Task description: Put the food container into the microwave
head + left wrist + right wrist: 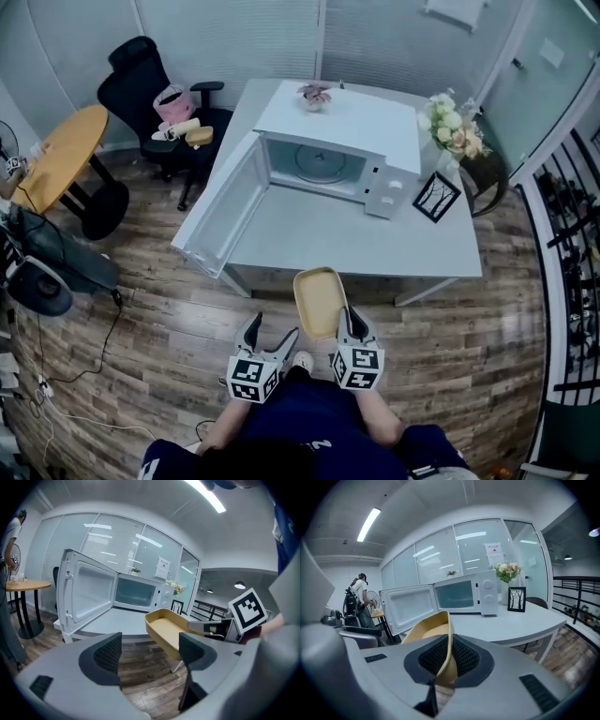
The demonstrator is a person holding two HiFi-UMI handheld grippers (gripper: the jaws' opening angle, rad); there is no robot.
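A tan, empty food container [319, 301] hangs in the air just in front of the white table's near edge. My right gripper [348, 322] is shut on its near rim, and in the right gripper view the rim of the container [436, 641] runs between the two pads. My left gripper [267, 334] stands open beside it with nothing between its jaws; its own view shows the container [171, 630] to the right. The white microwave [342, 150] sits on the table with its door [221, 208] swung wide open to the left and its cavity empty.
On the white table [356, 239] stand a framed picture [436, 197] and a flower vase [454, 131]; a small plant [314, 96] tops the microwave. A black office chair [155, 94] and a round wooden table [61, 155] stand at the left.
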